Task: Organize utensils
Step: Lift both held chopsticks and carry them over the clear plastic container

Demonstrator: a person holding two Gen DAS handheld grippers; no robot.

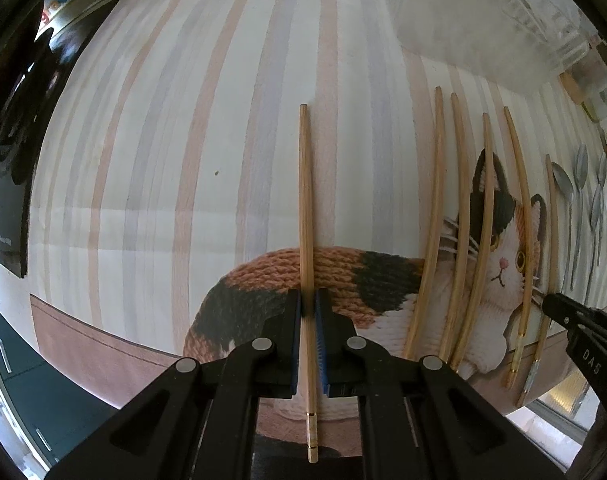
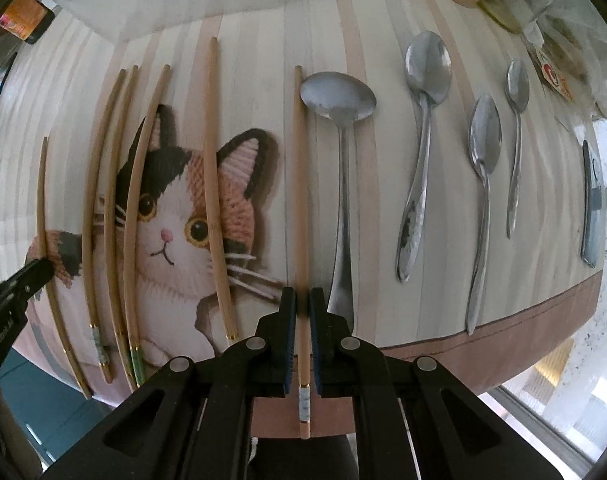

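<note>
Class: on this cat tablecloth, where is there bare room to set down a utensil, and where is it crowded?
Free: the striped cloth left of the lone chopstick. Crowded: the chopstick row over the cat, and the spoons to its right.

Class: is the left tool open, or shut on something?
Shut: the left tool has its blue pads clamped on a wooden chopstick lying on the striped cat-print cloth.

My left gripper [image 1: 308, 306] points straight down at the cat tablecloth [image 1: 143, 160], jaws nearly shut around a chopstick [image 1: 305, 208] lying over the cat's back. My right gripper [image 2: 302, 304] points down too, off past the cat's face, jaws easing open with another chopstick [image 2: 299, 184] between them.
</note>
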